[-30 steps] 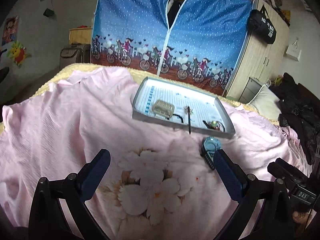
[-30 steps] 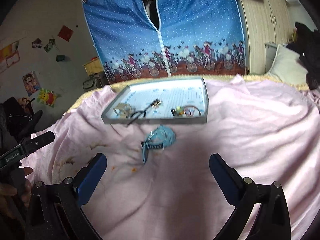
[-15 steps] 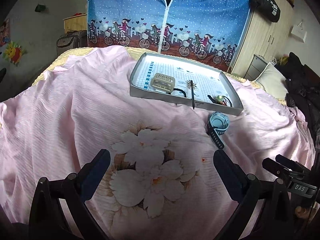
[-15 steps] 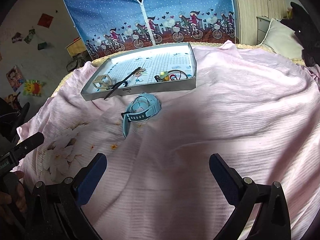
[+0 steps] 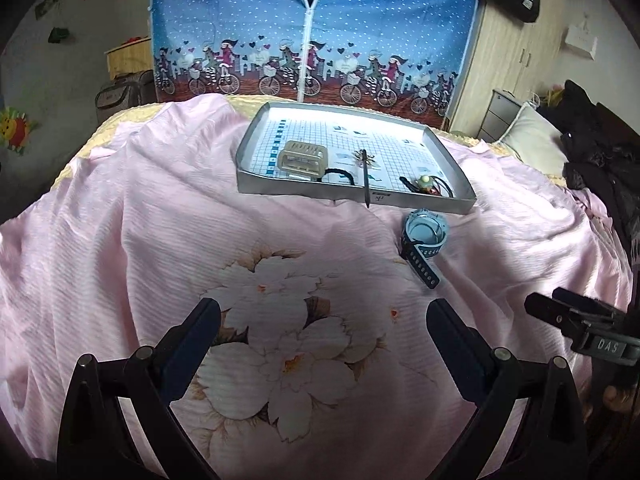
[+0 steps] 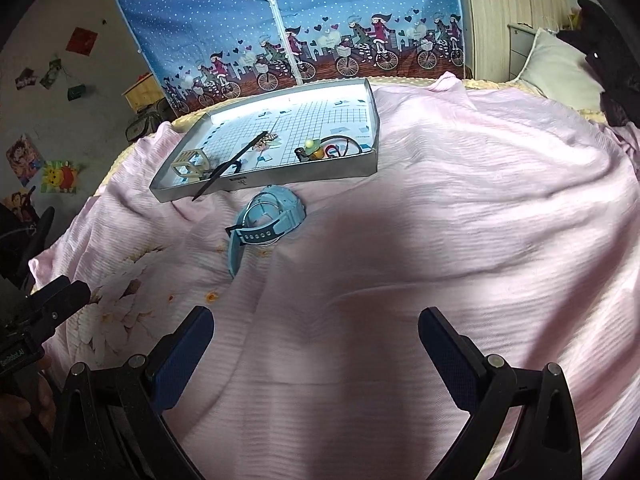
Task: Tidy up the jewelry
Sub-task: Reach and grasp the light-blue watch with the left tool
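A light blue watch (image 5: 423, 240) (image 6: 266, 216) lies on the pink sheet just in front of a grey tray (image 5: 440, 202) (image 6: 280, 180). Inside the tray are a beige buckle-like piece (image 5: 303, 160) (image 6: 189, 165), a dark hair stick (image 5: 365, 180) (image 6: 232, 162) that overhangs the front rim, and small hair ties with a bead (image 5: 426, 184) (image 6: 316, 151). My left gripper (image 5: 323, 322) is open, low over the flower print. My right gripper (image 6: 316, 330) is open too, nearer than the watch and a little to its right. Neither holds anything.
The pink flowered sheet (image 5: 160, 220) covers a bed. A blue fabric wardrobe (image 5: 308, 32) stands behind the tray, wooden cabinets (image 5: 516, 52) at the right. A pillow and dark clothes (image 5: 600, 152) lie at the far right. The other gripper shows at each view's edge.
Both views have tilted down and drawn closer to the bed, so tray and watch sit larger and nearer. Both grippers stay open. No object has moved.
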A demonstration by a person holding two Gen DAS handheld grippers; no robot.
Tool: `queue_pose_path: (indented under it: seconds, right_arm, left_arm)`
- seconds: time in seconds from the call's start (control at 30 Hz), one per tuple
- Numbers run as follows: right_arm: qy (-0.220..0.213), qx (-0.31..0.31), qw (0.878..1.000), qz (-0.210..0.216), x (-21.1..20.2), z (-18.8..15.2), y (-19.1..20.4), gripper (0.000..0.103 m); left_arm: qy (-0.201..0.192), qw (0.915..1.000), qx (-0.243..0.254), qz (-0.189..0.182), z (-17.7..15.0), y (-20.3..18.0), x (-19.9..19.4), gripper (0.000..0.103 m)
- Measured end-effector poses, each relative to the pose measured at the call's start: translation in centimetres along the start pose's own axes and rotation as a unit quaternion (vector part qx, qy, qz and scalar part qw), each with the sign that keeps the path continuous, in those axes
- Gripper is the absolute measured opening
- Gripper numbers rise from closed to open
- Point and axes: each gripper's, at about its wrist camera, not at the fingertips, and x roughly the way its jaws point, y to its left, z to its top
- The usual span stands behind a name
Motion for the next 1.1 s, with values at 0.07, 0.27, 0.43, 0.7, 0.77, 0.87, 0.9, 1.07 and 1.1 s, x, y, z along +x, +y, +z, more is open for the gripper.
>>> queue_pose_path:
  seconds: [0.07, 0.27, 0.43, 0.7, 0.77, 0.87, 0.9, 1.07, 1.1]
  right_arm:
    - [0.005, -0.015, 1.0, -0.007, 0.1, 1.0, -0.5, 0.103]
    - [0.024, -0.033, 0.999, -0.001, 1.8, 4.0, -2.6, 0.103]
    - [0.024, -0.051, 0.998, 0.003, 4.3, 5.8, -4.1, 0.103]
    - [0.033, -0.06, 0.996, 0.059, 7.4, 6.7, -3.6, 0.103]
    - [0.042, -0.066, 0.995, 0.059, 8.1, 6.8, -3.1, 0.102]
    - [0.049, -0.061, 0.995, 0.056, 8.6, 6.8, -3.1, 0.101]
    - [0.05, -0.057, 0.996, 0.057, 8.6, 6.9, -3.2, 0.101]
    - [0.045, -0.039, 0.997, 0.052, 8.4, 7.0, -3.9, 0.101]
    - [0.046, -0.034, 0.997, 0.052, 8.5, 7.0, -4.1, 0.101]
  left_arm:
    - [0.015, 0.9998, 0.012, -0.011, 0.4, -0.3, 0.8, 0.101]
    - [0.05, 0.9949, 0.068, -0.054, 2.0, -1.8, 3.4, 0.1]
    - [0.086, 0.9872, 0.092, -0.098, 3.5, -3.2, 7.5, 0.081]
    - [0.117, 0.9753, 0.102, -0.157, 4.1, -5.1, 12.4, 0.06]
    - [0.121, 0.9738, 0.104, -0.162, 4.2, -5.5, 13.1, 0.055]
    - [0.134, 0.9727, 0.098, -0.162, 4.4, -5.6, 14.4, 0.045]
    - [0.138, 0.9726, 0.095, -0.161, 4.6, -5.6, 14.9, 0.04]
    - [0.145, 0.9739, 0.074, -0.158, 5.2, -5.4, 16.4, 0.025]
    - [0.146, 0.9738, 0.072, -0.159, 5.3, -5.4, 16.6, 0.024]
